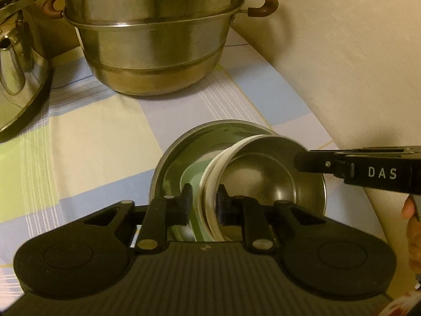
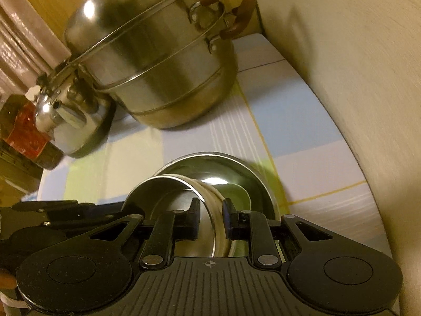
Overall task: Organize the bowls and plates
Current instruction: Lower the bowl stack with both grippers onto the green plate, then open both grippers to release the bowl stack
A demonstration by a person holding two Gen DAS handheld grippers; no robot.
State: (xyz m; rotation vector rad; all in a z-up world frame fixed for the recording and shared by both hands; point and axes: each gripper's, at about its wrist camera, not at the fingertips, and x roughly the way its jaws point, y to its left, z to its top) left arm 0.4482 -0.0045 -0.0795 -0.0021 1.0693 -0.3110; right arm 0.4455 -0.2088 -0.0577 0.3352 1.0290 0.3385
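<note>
Gripping opposite sides of one rim, the left gripper (image 1: 203, 205) and the right gripper (image 2: 211, 220) both have their jaws narrowed onto the wall of a small round steel bowl with a cream band under its lip (image 1: 265, 176), one pad inside and one outside. The bowl is tilted and sits above a wider, shallow steel plate (image 1: 171, 158) that rests on the checked tablecloth in pale blue, yellow and green (image 1: 86, 121), near the cloth's right edge where it meets the cream wall (image 1: 342, 65). A pale green dish (image 1: 190, 173) lies in the plate under the bowl.

Towards the far edge of the cloth stands a tall two-tier steel steamer pot with brown handles (image 1: 155, 39), and left of it a shiny steel kettle on a dark base (image 1: 18, 71). In the right wrist view a dark bottle with a red label (image 2: 23, 131) sits beyond the kettle.

The gripper bodies hide the near parts of bowl and plate. Whether the bowl touches the green dish cannot be told.
</note>
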